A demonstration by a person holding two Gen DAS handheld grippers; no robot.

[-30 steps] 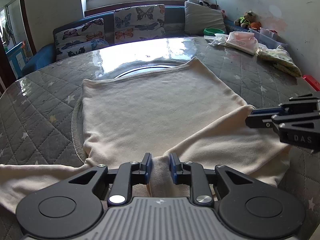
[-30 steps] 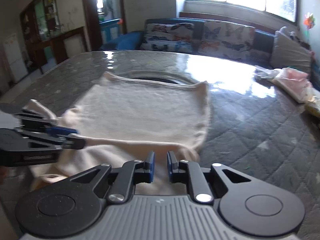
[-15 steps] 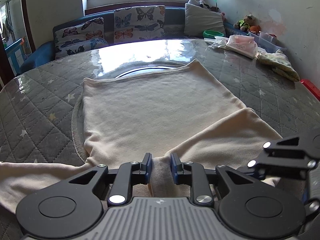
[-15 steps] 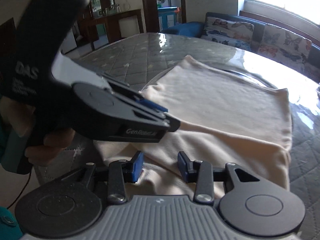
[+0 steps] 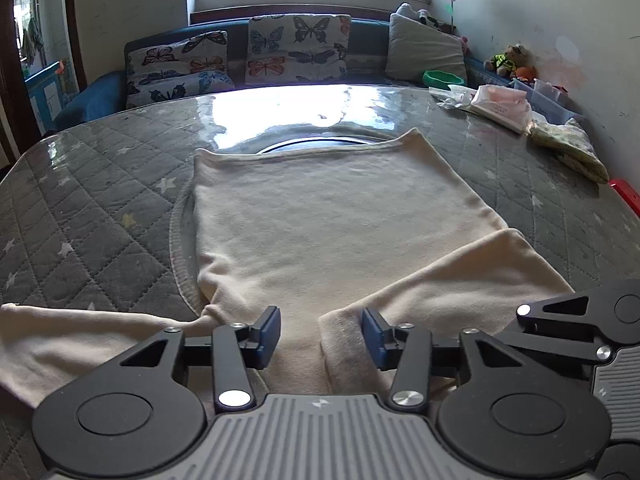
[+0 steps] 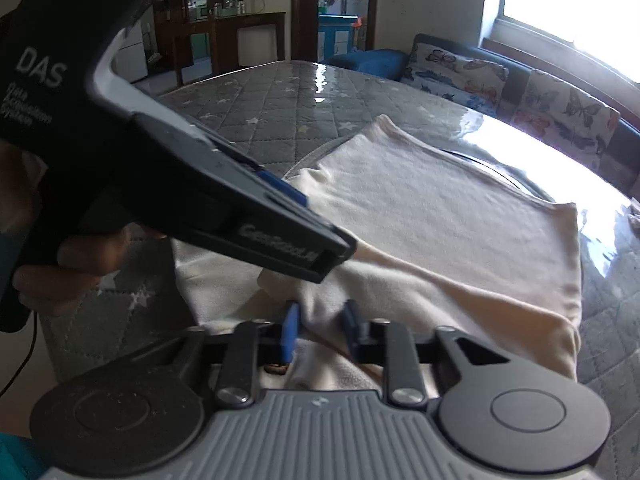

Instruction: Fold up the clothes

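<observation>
A cream long-sleeved top (image 5: 328, 220) lies flat on the grey quilted table (image 5: 88, 208), hem toward the window. Its right sleeve (image 5: 452, 280) is folded across the body; the left sleeve (image 5: 80, 340) lies out to the left. My left gripper (image 5: 320, 332) is open, low over the near edge of the top, with the sleeve end between its pads. My right gripper (image 6: 319, 330) is partly closed around a bunch of the cream cloth (image 6: 400, 220) near the collar. The left gripper (image 6: 240, 208) shows large just above it.
A pile of bags and folded cloth (image 5: 520, 116) sits at the table's far right, with a red object (image 5: 628, 200) at the right edge. A sofa with butterfly cushions (image 5: 280, 56) runs behind the table. A round glass insert (image 5: 312, 144) lies under the hem.
My left gripper has opened and let go of the sleeve end. My right gripper has swung in close beside the left one and its pads have narrowed around the cloth.
</observation>
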